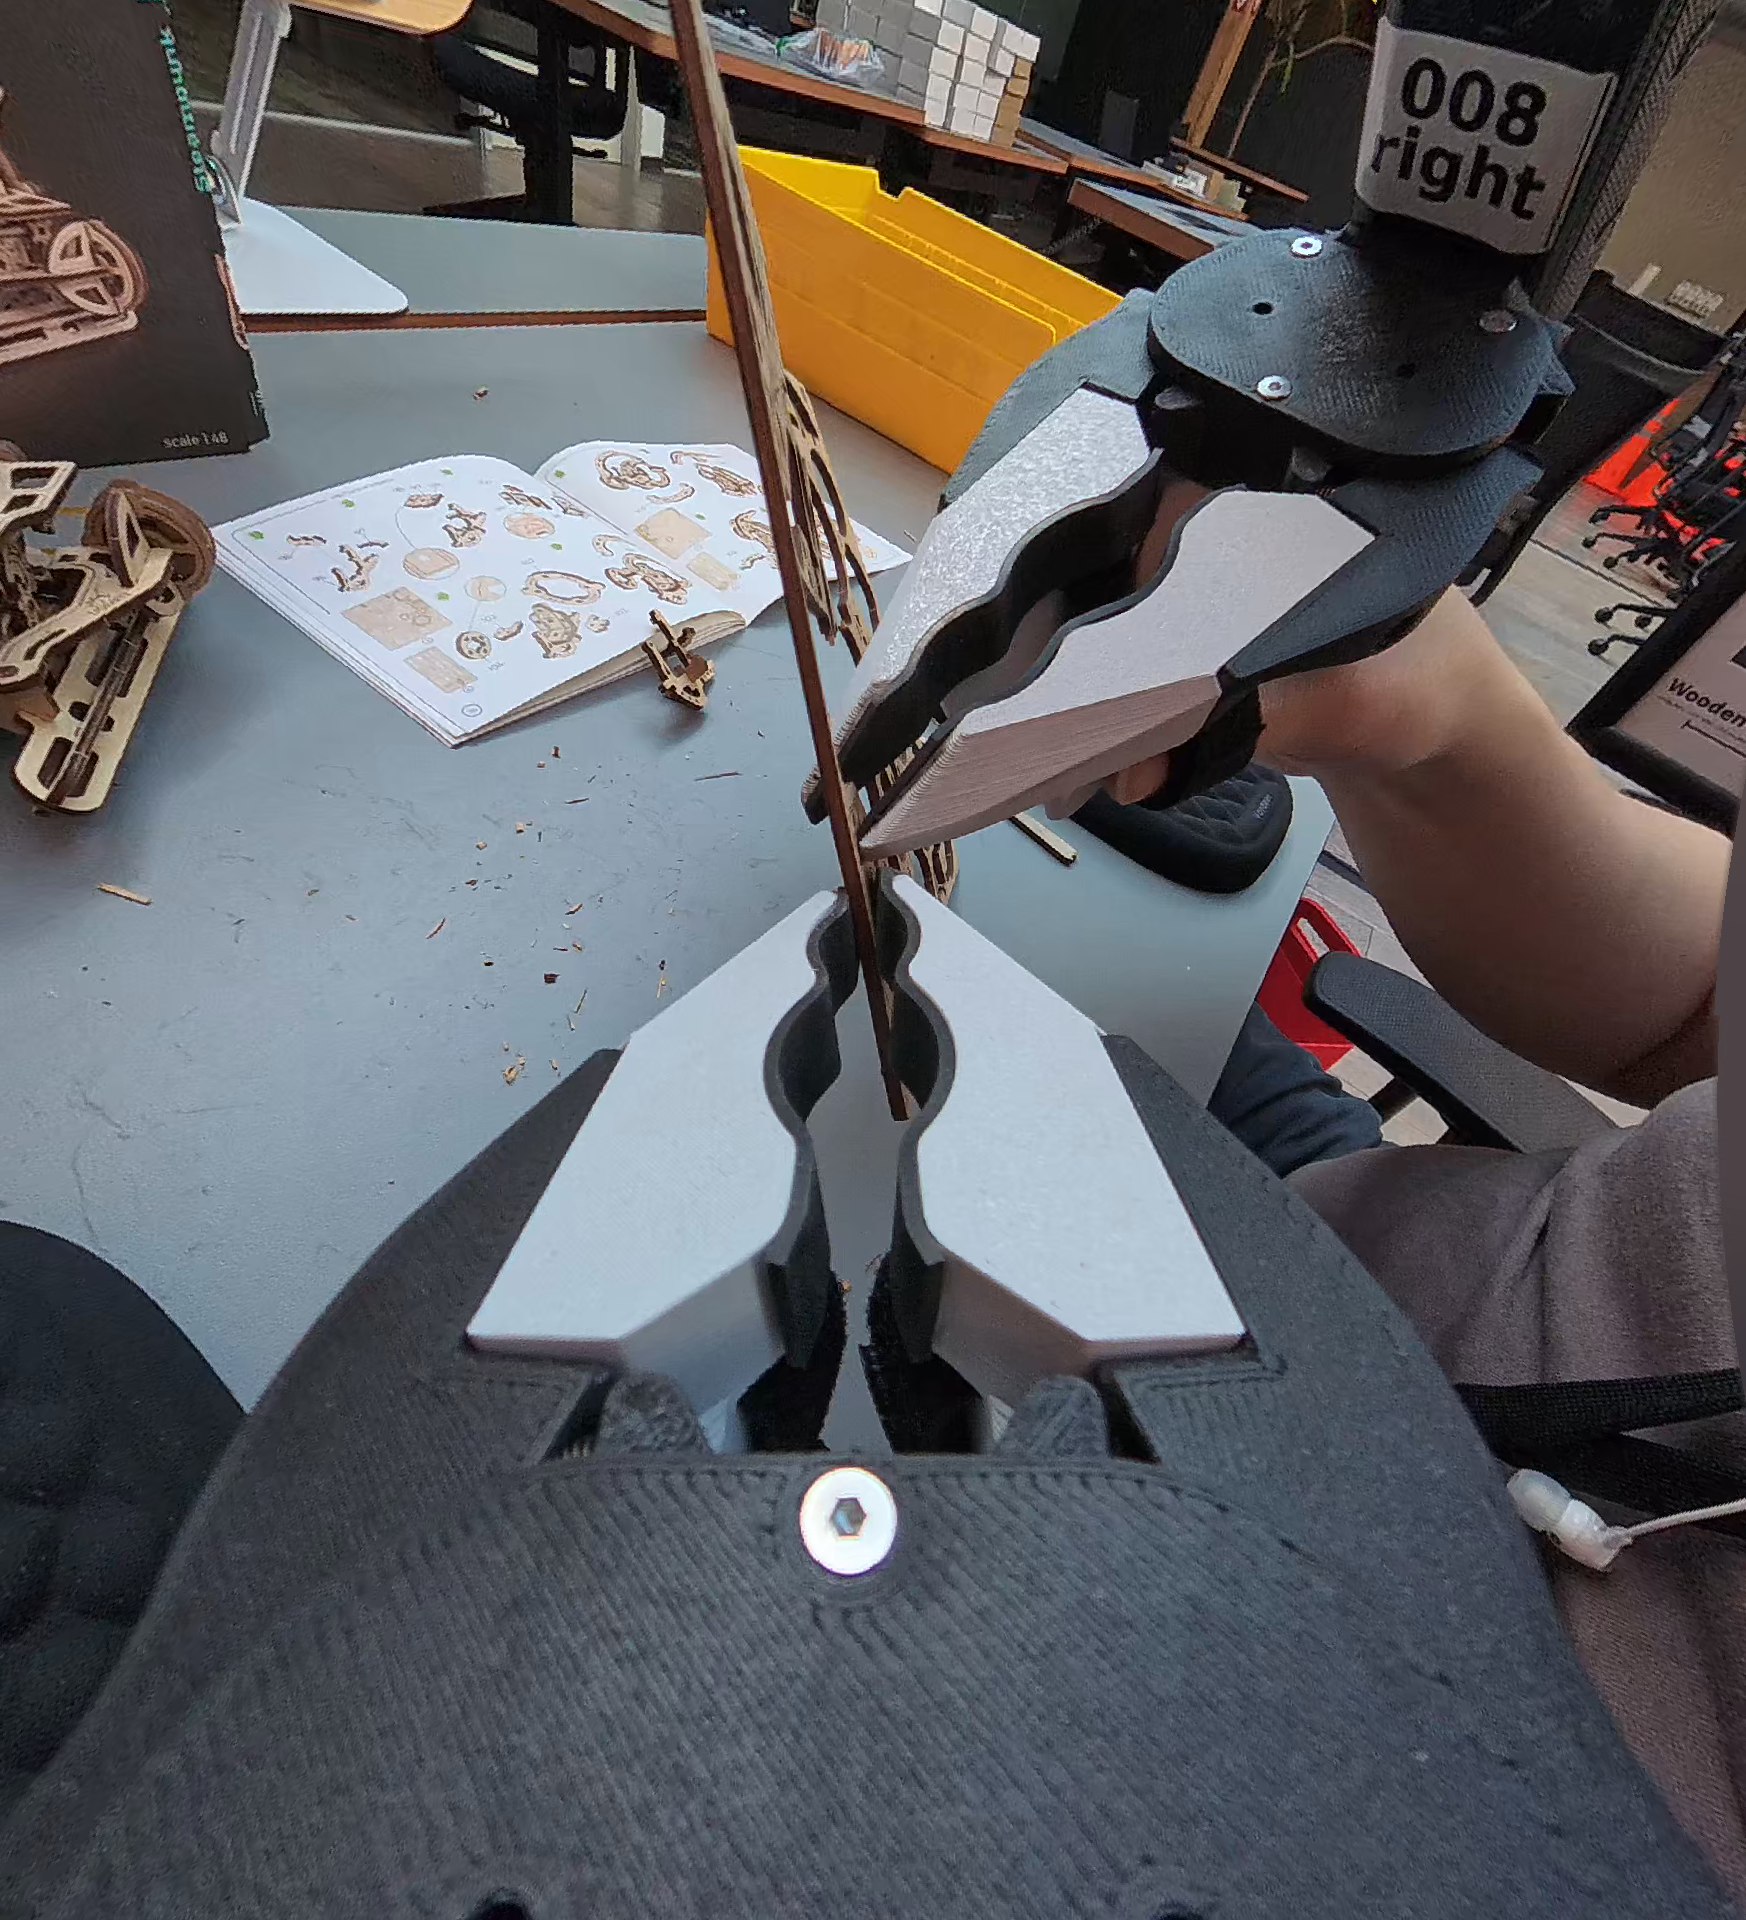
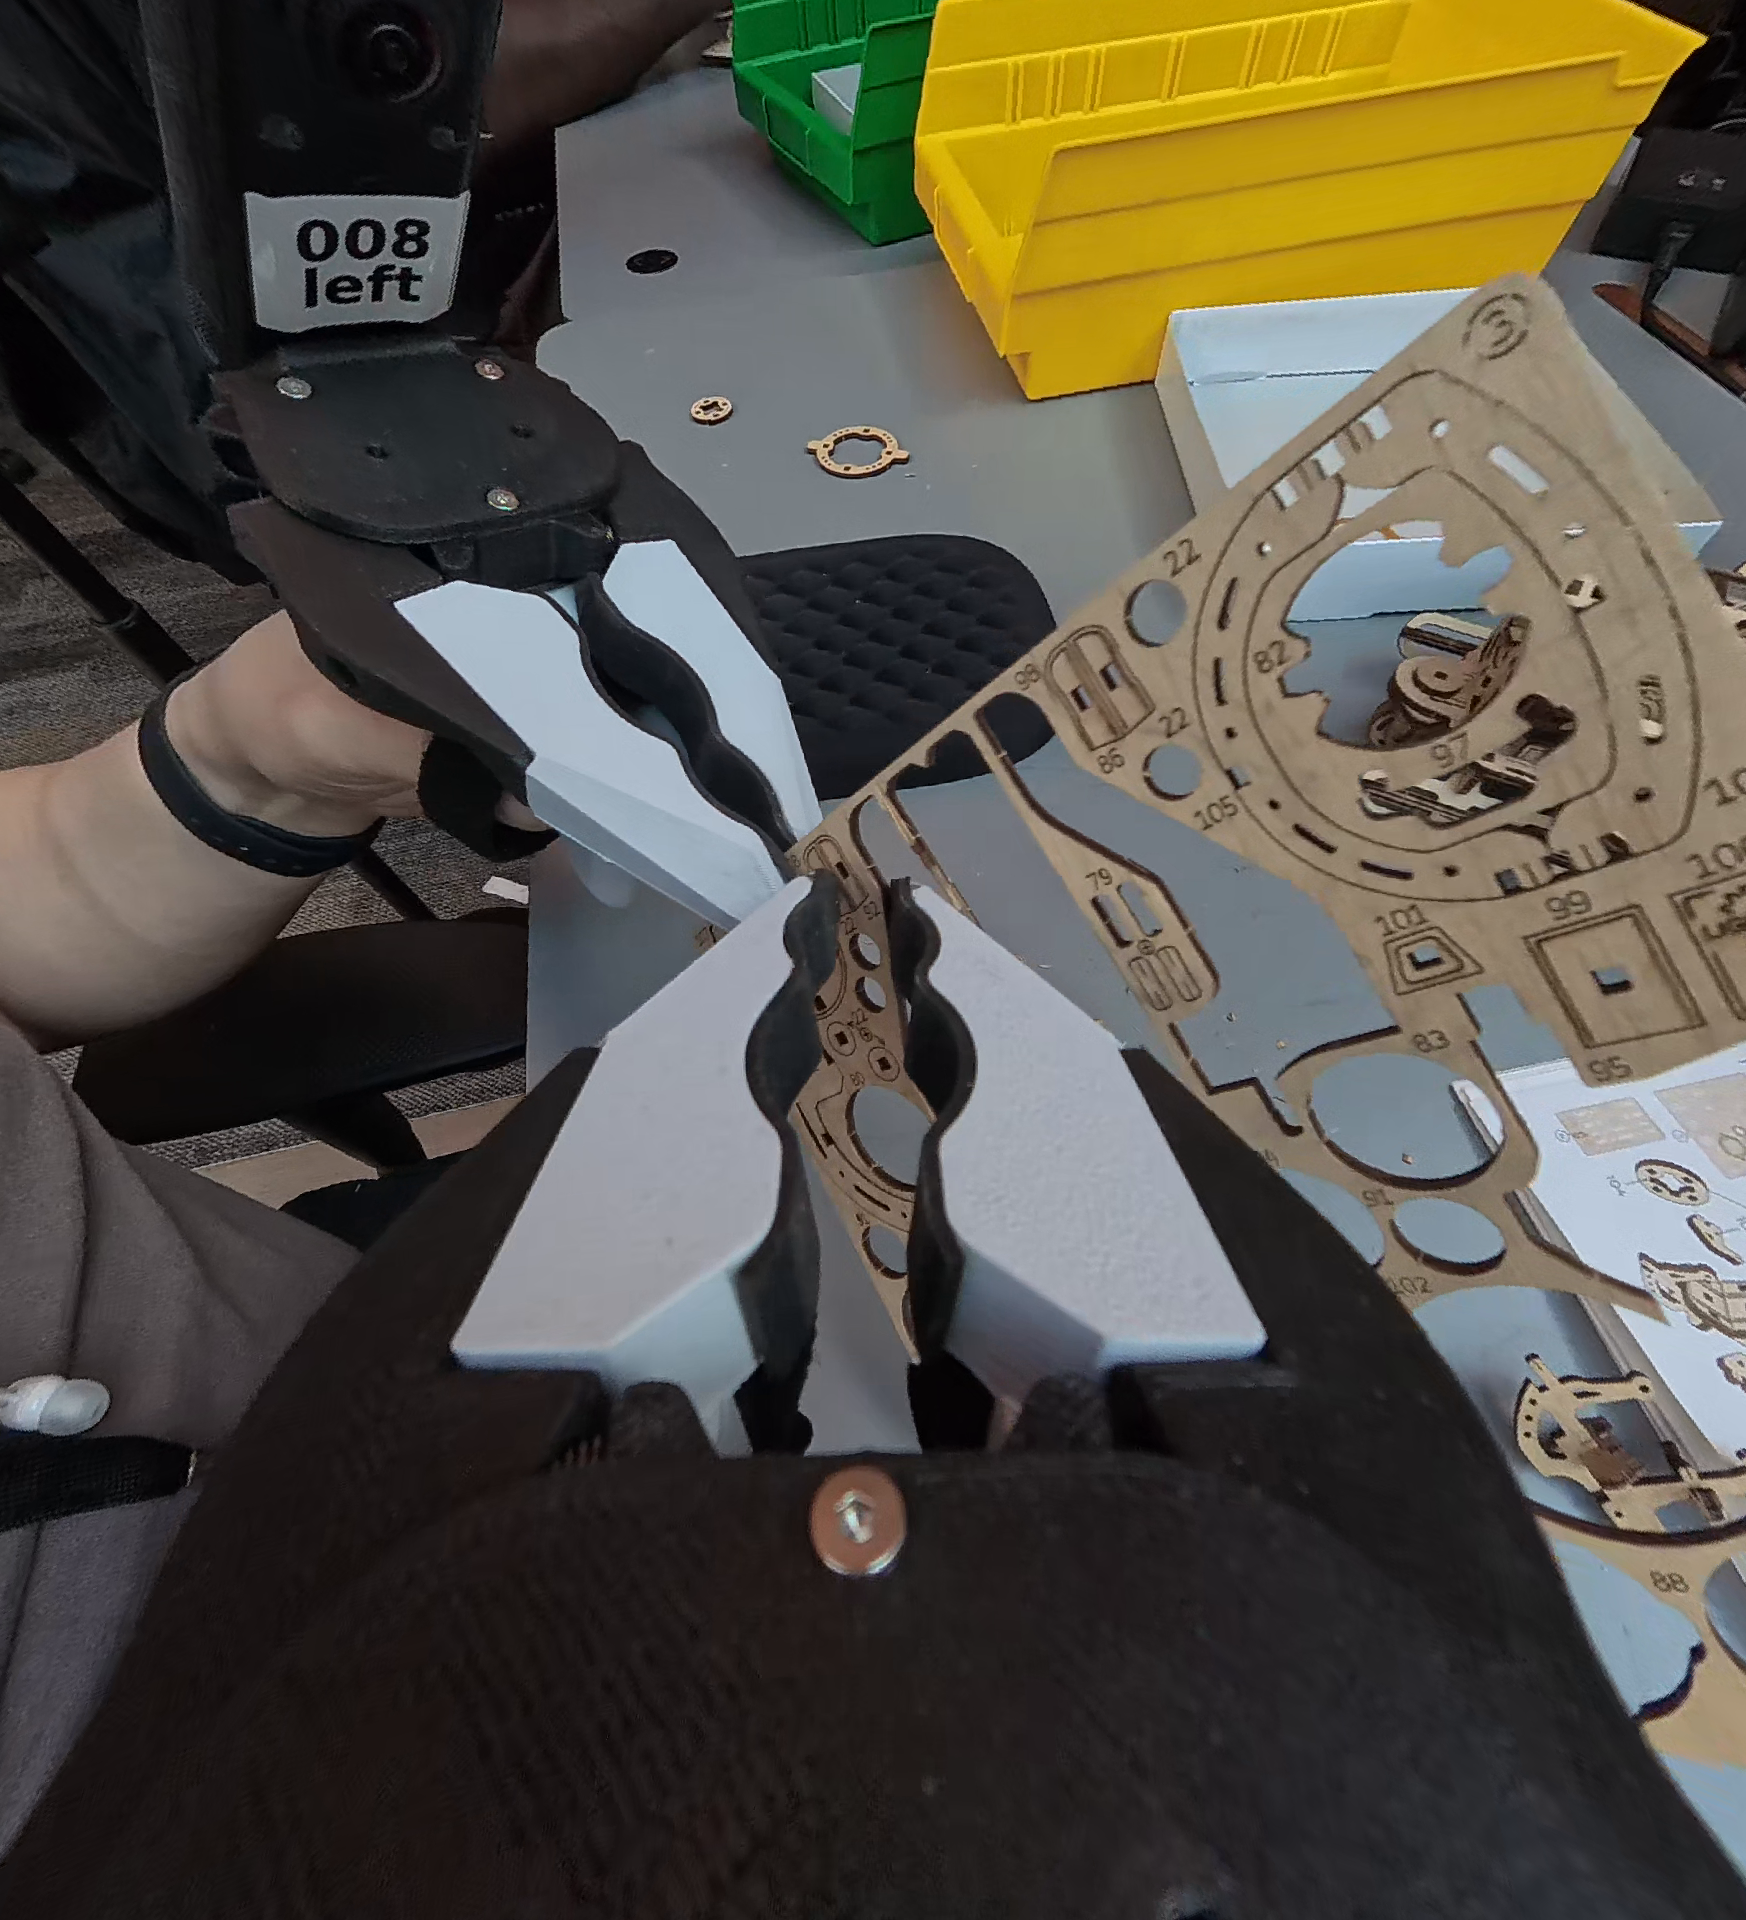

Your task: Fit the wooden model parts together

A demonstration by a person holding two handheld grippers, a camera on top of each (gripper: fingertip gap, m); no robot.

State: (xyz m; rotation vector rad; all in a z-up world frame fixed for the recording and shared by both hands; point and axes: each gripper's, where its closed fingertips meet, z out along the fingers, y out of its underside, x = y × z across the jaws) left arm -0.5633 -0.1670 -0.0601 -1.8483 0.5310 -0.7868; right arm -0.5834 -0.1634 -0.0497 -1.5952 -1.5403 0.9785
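The left gripper (image 1: 864,904) and right gripper (image 2: 864,904) are both pinching a thin, laser-cut wooden parts sheet (image 2: 1368,727), jaws clamping it above the grey worktop's (image 1: 277,935) near edge.

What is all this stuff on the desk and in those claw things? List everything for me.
Wooden parts sheet: one, tan, held upright above the table between both grippers.
Instruction booklet: one, white, open on the grey table.
Partly built wooden model: one, tan, table's left edge.
Model box: one, dark, standing behind the model.
Yellow bin: one, far side of table.
Green bin: one, beside the yellow bin.
Loose wooden rings: two, tan, on the table.
Left hand-held gripper: black and grey, clamping the sheet's edge.
Right hand-held gripper: same colours, also gripping the sheet.
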